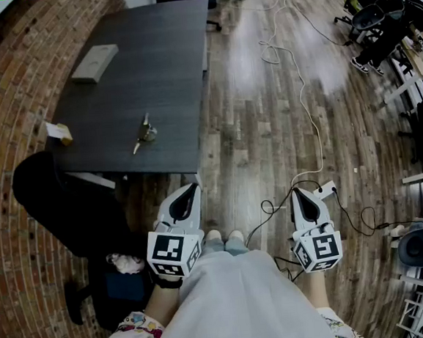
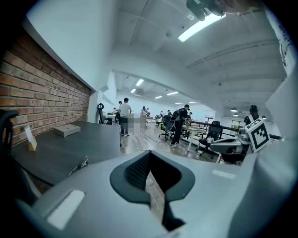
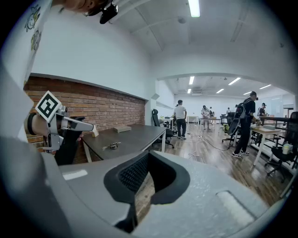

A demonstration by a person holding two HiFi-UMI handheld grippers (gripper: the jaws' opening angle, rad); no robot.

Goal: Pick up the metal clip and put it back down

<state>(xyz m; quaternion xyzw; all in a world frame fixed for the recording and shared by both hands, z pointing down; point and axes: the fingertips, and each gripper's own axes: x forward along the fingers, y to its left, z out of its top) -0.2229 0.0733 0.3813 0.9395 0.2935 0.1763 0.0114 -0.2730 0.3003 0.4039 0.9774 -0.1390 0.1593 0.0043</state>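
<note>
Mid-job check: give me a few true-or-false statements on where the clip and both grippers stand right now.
The metal clip lies on the dark table. True.
The left gripper holds the clip. False: its jaws are shut on nothing.
The right gripper is open. False: it is shut and empty.
Both grippers are short of the table. True.
A box rests on the clip. False: the flat box lies apart, nearer the table's far end.
</note>
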